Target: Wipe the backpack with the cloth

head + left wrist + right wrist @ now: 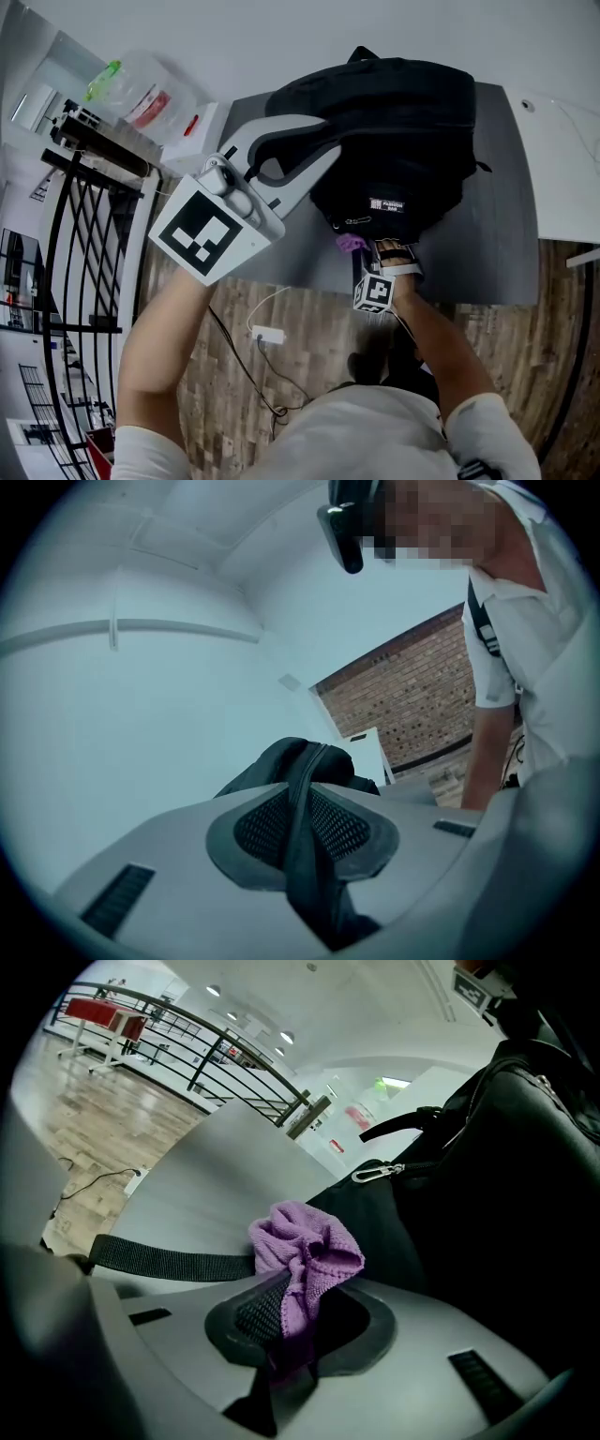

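Note:
A black backpack (394, 131) lies on the grey table (497, 244). My left gripper (323, 141) reaches over its near-left top, and in the left gripper view it (305, 827) is shut on a black strap of the backpack (302, 761). At the bag's near edge my right gripper (367, 258) is shut on a crumpled purple cloth (351, 243). In the right gripper view the cloth (305, 1251) bulges from the jaws, right beside the backpack's dark side (506, 1176). A flat black strap (169, 1262) runs off to the left, and a metal clip (378, 1172) hangs above.
A white table (562, 159) adjoins the grey one on the right. A clear plastic container (141, 89) stands off the far-left corner, beside a black railing (84, 244). A white plug and cable (267, 334) lie on the wooden floor below the table's near edge.

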`<state>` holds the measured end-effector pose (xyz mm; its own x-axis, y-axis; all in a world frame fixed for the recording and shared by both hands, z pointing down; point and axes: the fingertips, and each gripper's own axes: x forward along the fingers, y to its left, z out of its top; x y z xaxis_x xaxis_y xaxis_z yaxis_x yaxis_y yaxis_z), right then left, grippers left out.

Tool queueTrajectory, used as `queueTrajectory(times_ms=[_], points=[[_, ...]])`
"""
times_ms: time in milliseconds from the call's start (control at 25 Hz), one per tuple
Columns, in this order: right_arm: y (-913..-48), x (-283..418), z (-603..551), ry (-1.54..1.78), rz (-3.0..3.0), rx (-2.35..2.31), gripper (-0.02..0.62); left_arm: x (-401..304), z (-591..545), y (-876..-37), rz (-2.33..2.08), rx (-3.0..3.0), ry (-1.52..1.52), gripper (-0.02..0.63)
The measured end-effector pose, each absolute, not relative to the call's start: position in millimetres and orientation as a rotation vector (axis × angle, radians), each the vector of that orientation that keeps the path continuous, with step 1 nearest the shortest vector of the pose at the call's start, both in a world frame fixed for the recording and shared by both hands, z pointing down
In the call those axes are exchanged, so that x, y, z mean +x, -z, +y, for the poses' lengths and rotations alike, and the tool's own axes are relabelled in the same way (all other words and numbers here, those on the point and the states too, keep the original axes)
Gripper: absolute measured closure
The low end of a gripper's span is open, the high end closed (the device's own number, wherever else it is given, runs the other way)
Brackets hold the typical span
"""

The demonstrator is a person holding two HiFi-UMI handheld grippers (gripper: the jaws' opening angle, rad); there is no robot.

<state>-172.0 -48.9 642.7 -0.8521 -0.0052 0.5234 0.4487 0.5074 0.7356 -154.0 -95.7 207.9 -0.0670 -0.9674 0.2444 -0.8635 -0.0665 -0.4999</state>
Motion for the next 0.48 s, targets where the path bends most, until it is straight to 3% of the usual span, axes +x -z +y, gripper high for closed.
queueTrajectory(times_ms=[480], points=[[-645,-162,-89,1.331,-2.224,-0.291,0.518,-156,-6,-234,2.326,-1.877,0.373,0.554]])
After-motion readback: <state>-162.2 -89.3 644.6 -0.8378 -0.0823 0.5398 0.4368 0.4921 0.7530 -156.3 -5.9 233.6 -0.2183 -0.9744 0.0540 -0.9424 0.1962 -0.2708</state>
